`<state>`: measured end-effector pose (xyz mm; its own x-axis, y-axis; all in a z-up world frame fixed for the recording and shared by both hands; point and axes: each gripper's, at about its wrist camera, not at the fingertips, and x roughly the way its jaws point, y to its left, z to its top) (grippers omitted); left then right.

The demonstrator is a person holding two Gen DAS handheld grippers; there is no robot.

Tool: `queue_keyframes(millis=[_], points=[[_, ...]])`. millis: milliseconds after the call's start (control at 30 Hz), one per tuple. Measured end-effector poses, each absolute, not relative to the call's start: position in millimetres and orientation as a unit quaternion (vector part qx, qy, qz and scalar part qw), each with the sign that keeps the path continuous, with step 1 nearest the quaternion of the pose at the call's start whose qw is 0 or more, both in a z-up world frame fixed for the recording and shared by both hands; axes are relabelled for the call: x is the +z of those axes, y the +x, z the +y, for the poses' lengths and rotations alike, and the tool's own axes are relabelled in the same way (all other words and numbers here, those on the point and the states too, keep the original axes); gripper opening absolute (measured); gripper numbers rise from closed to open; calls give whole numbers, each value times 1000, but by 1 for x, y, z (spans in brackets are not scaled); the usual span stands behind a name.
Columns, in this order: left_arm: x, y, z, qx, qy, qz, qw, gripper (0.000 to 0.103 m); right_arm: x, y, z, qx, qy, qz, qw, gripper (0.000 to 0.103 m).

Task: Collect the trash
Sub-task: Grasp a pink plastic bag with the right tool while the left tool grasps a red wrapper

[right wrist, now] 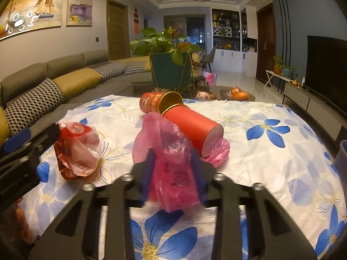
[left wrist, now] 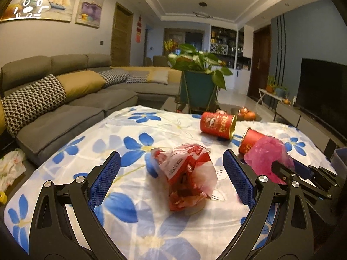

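- Already the pink plastic bag point(right wrist: 171, 169) sat pinched between the narrow fingers of the right gripper point(right wrist: 173, 173), its loose top billowing toward 12 o'clock and touching the nearer red paper cup point(right wrist: 193, 127).
- The red-and-clear plastic bag point(left wrist: 186, 177) lay crumpled on the floral tablecloth point(left wrist: 134, 221), directly between the widely spread fingers of the left gripper point(left wrist: 173, 186); its long axis ran roughly from 11 to 5 o'clock in the left wrist view. The left hand looked much the nearer one for it, and closing would probably take it.
- Both cups lay on their sides, mouths open and seemingly empty; the farther printed red cup point(left wrist: 216, 124) rested at about 1 o'clock from the left fingers.
- A blue-grey bin rim point(right wrist: 341, 158) showed at 3 o'clock in the right view; its contents were hidden.
- Beyond stood a potted plant point(left wrist: 199, 82) and a grey sofa point(left wrist: 65, 99).
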<state>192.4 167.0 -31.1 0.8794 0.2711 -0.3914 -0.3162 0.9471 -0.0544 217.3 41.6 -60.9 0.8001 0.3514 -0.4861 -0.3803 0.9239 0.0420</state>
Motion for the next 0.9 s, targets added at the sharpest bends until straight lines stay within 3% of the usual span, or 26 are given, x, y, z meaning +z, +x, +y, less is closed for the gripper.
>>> queue_keyframes(millis=[133, 333, 567, 733, 900], points=[[-35, 203, 169, 141, -65, 210, 965, 92, -60, 214, 39, 205, -29, 247, 947, 11], [-49, 212, 180, 100, -101, 247, 958, 55, -53, 200, 30, 216, -21, 232, 948, 8], [-49, 208, 167, 73, -86, 251, 961, 31, -43, 174, 12, 221, -15, 215, 951, 8], [-45, 191, 156, 65, -78, 241, 965, 24, -32, 152, -9, 216, -2, 199, 956, 8], [-33, 160, 138, 66, -77, 217, 971, 24, -24, 128, -29, 205, 5, 184, 961, 8]])
